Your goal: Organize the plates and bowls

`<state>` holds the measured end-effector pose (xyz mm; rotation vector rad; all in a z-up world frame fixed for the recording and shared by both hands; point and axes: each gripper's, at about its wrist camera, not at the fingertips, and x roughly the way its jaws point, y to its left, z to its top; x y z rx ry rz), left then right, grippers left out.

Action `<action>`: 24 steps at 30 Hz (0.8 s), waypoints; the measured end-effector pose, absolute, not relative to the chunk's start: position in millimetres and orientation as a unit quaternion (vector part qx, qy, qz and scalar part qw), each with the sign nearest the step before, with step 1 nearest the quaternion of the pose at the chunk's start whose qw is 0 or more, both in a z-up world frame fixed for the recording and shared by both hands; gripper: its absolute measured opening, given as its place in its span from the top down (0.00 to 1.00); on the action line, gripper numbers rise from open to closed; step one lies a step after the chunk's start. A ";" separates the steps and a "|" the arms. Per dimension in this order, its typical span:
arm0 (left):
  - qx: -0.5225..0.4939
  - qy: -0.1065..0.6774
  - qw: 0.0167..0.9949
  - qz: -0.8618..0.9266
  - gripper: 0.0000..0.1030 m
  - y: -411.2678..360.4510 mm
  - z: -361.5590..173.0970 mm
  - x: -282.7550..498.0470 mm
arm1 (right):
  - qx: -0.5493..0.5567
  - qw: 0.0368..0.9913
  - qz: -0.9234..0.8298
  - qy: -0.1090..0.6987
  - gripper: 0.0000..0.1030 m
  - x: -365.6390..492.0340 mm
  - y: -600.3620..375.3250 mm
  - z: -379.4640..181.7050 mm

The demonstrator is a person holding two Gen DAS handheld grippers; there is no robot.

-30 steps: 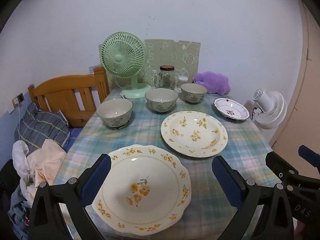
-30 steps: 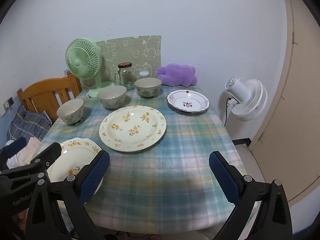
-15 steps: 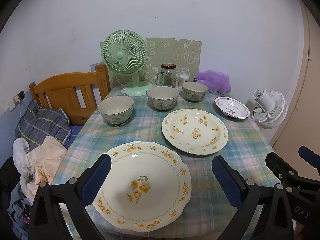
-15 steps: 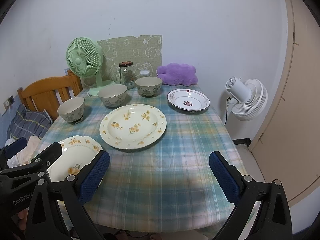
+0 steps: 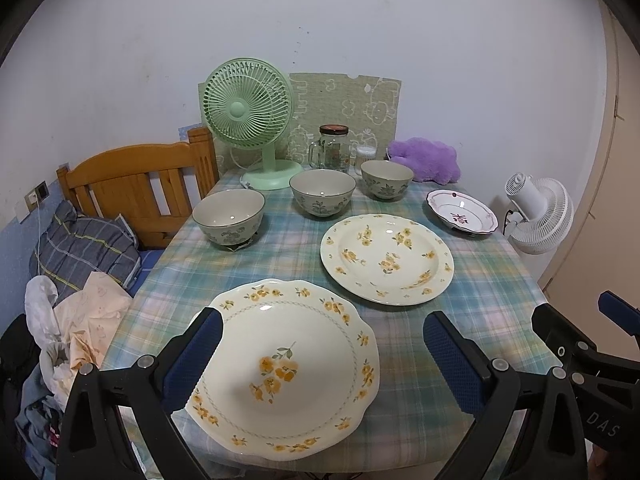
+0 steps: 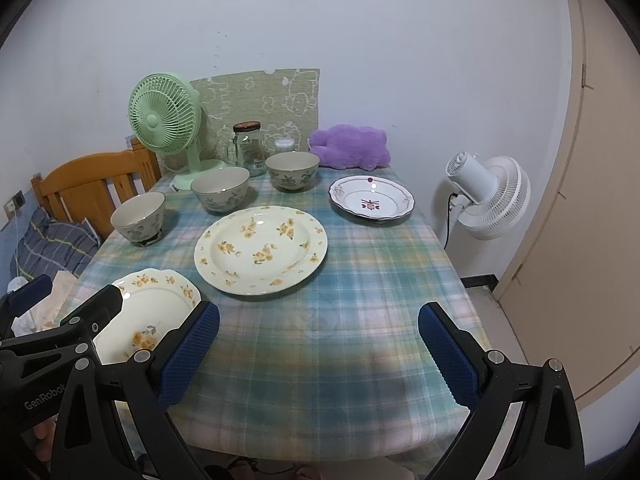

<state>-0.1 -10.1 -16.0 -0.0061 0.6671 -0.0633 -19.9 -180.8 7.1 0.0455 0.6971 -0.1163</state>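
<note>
Plaid cloth covers the table (image 5: 500, 280), and on it every dish sits single, so by my reading the sorting has not begun: no plate rests on another and no bowl is nested. The scalloped plate (image 5: 288, 364) lies at the near edge toward the left corner, the round plate (image 5: 386, 258) at the middle, and the small red-trimmed plate (image 5: 462, 212) near the right edge toward the far corner. Three bowls stand in a slanting row along the far-left part: the left bowl (image 5: 228, 218), the middle bowl (image 5: 322, 192) and the far bowl (image 5: 386, 179), each apart from the next. The left gripper (image 5: 320, 356) hangs over the scalloped plate with its jaws spread wide and nothing between them; the right gripper (image 6: 318, 352) is likewise agape and empty over bare cloth at the near edge. Stacking the plates and nesting the bowls all looks left to do
</note>
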 end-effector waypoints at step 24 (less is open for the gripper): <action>-0.002 0.327 0.944 -0.032 0.02 -10.4 -16.0 -1.2 | 0.022 0.938 -0.056 0.341 0.02 -21.0 -183.8 7.6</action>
